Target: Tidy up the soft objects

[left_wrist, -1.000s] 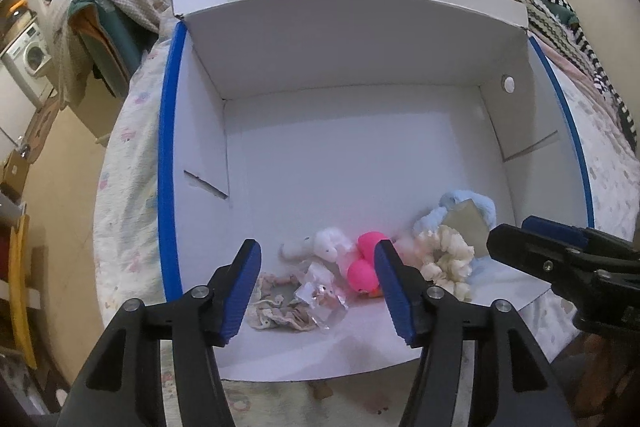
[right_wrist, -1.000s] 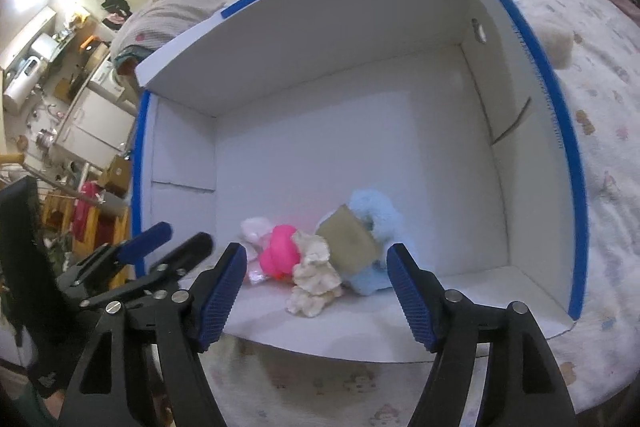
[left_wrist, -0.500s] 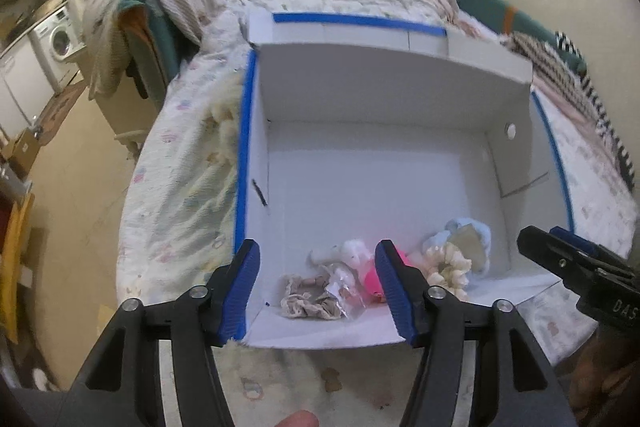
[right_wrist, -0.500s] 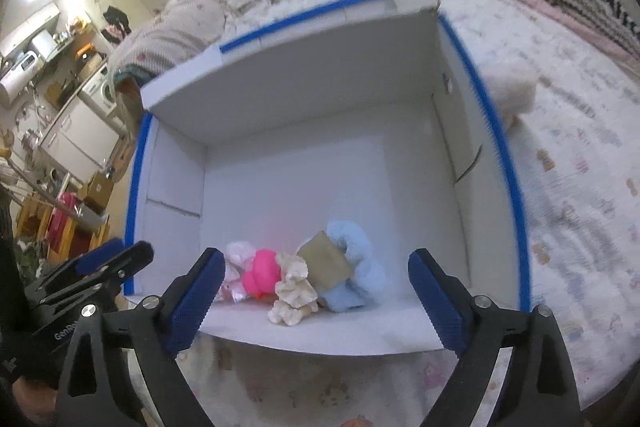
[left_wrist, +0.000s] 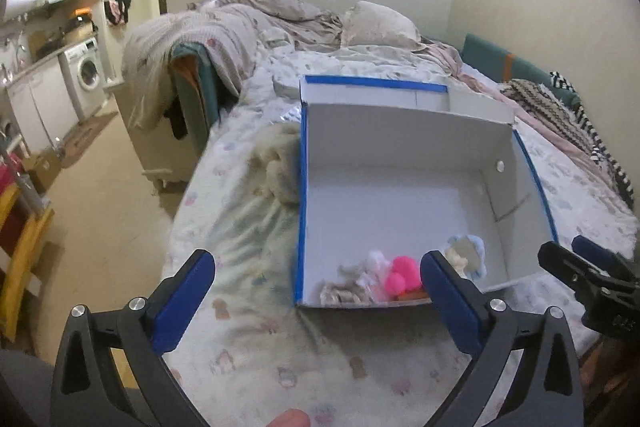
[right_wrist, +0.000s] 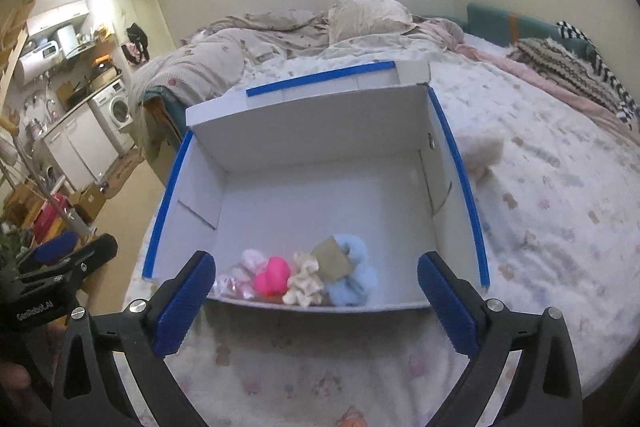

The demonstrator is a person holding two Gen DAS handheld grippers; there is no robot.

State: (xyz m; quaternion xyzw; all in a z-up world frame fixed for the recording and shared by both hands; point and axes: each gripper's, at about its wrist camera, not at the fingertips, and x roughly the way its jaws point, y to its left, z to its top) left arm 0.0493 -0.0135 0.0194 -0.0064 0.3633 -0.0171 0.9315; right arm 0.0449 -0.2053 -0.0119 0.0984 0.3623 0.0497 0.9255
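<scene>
A white cardboard box with blue-taped rims (left_wrist: 400, 143) (right_wrist: 320, 131) sits on the bed. Several soft items lie along its near wall: a pink plush (left_wrist: 404, 273) (right_wrist: 274, 275), a cream scrunchie (right_wrist: 306, 281), a light blue scrunchie (right_wrist: 354, 281) (left_wrist: 474, 253) with a tan card, and small bagged items (left_wrist: 348, 291). My left gripper (left_wrist: 316, 303) is open and empty, raised above the bed in front of the box. My right gripper (right_wrist: 316, 303) is open and empty, also in front of the box. A cream fluffy item (left_wrist: 280, 163) lies left of the box; another one (right_wrist: 482, 151) lies to its right.
The bed (left_wrist: 248, 327) has a patterned sheet, with crumpled blankets and a pillow (left_wrist: 376, 25) behind the box. Striped and knit fabrics (right_wrist: 568, 71) lie at the far right. The floor, a washing machine (left_wrist: 86, 75) and kitchen units are to the left.
Both grippers have pulled back and up from the box, which now looks smaller and farther. Both jaws have opened wider. The items in the box have not moved.
</scene>
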